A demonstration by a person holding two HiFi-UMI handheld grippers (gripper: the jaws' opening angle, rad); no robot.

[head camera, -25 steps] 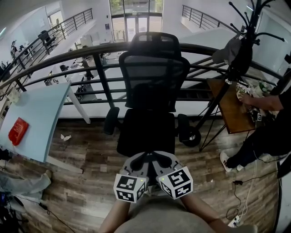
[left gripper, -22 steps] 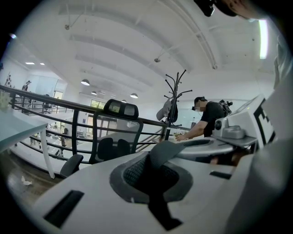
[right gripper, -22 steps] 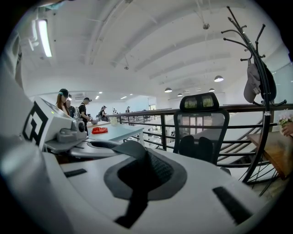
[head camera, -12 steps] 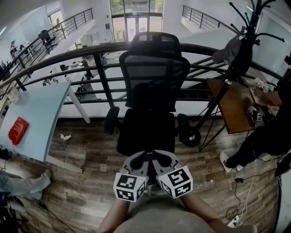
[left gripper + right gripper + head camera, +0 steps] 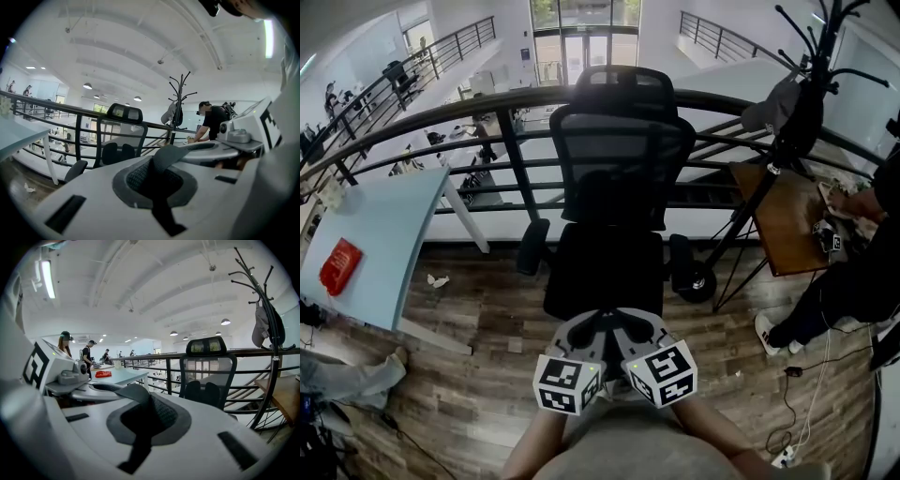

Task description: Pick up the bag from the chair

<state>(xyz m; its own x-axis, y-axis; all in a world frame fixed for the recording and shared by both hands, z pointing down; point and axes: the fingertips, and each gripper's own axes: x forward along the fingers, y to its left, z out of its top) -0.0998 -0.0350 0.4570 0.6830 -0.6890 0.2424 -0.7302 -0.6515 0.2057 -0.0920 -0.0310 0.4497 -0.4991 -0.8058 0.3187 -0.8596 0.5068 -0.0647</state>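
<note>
Head view: black mesh office chair point(image 5: 609, 187), upright at a railing; no bag can be made out on its dark seat. Left hand-held gripper point(image 5: 584, 333) and right hand-held gripper point(image 5: 631, 330): jaws pressed together, empty, short of the seat. Advised: spread jaws, locate a handle, approach squarely.

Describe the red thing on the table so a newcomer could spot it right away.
Start at the black office chair by the railing, then look left to the pale blue table. The red packet lies flat toward that table's left end; nothing else around it is red.
</note>
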